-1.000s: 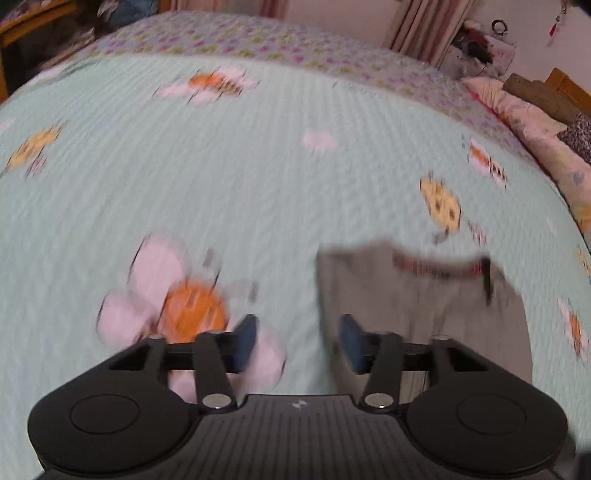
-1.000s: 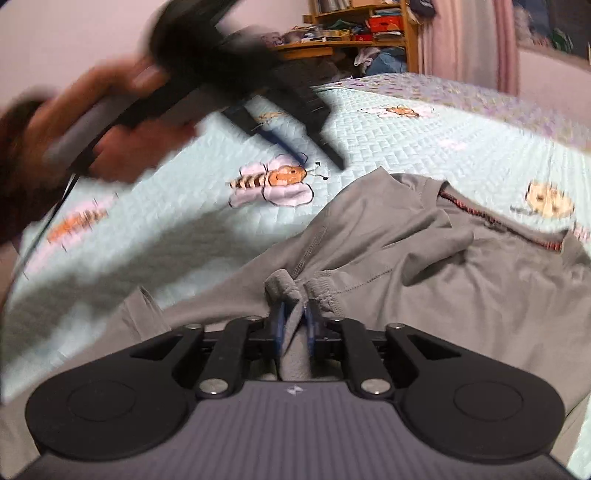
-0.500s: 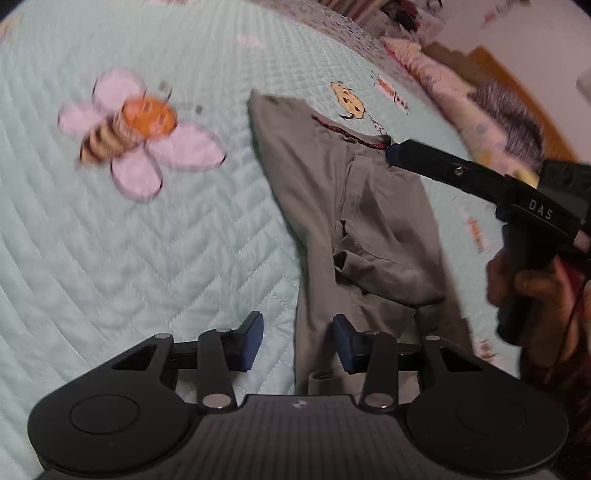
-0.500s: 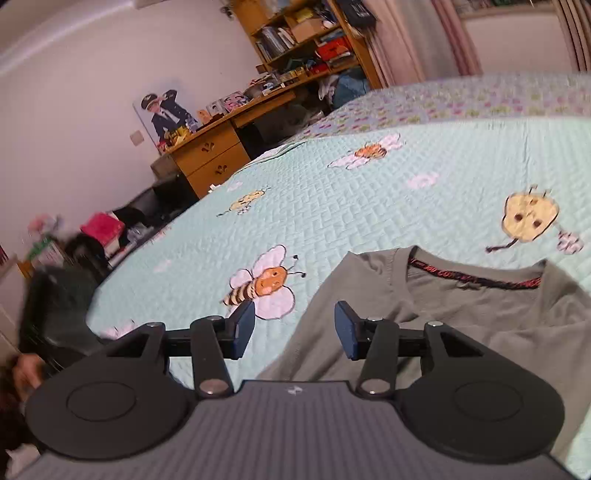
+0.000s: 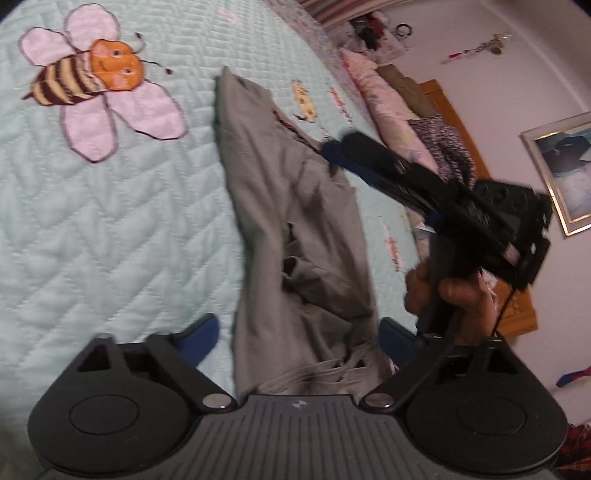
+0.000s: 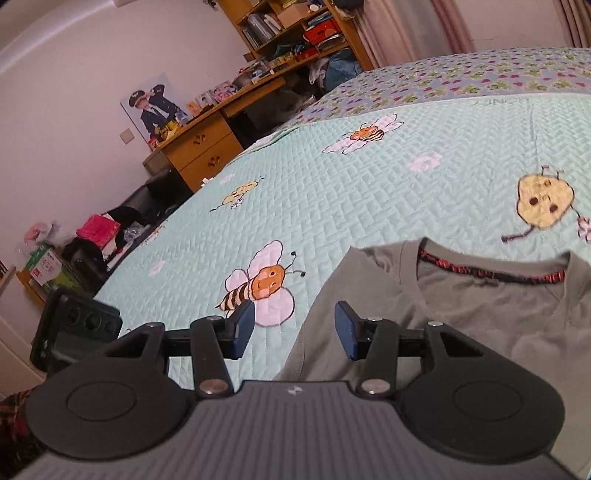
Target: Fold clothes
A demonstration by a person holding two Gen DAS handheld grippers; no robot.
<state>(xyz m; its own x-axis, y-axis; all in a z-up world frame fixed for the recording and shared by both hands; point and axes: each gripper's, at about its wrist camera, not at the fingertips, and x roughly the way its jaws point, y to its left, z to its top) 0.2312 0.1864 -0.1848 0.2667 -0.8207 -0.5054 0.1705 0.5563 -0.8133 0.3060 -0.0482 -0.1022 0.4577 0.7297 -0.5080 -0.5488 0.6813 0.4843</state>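
**Grey T-shirt half-folded on the bee quilt, both grippers empty**

A grey T-shirt (image 5: pixel 295 206) lies on a pale green quilted bedspread (image 5: pixel 110 221) appliquéd with bees. In the left wrist view the shirt runs as a long narrow strip away from the camera, its side folded over the middle, with a rumpled sleeve (image 5: pixel 314 280) lying on top near the centre. Its hem end sits between the spread fingers of the left gripper (image 5: pixel 299 336), whose blue pads stand wide apart, one over the bedspread and one at the shirt's far edge; they grip nothing.

The right gripper (image 6: pixel 293 328) is also parted wide and holds nothing. Its left pad hangs over a large bee motif (image 6: pixel 258 284); its right pad hangs over the shirt's shoulder area. Just beyond it, the neckline with red-and-black inner trim (image 6: pixel 491 273) faces the camera. In the left wrist view this gripper appears blurred above the shirt's collar end, held by a hand (image 5: pixel 450 291).

As for containers, a wooden desk with drawers (image 6: pixel 199 147) stands beyond the bed, its drawers closed. Shelves (image 6: pixel 295 33) above it hold books and boxes. Pillows (image 5: pixel 391 110) are stacked at the headboard.
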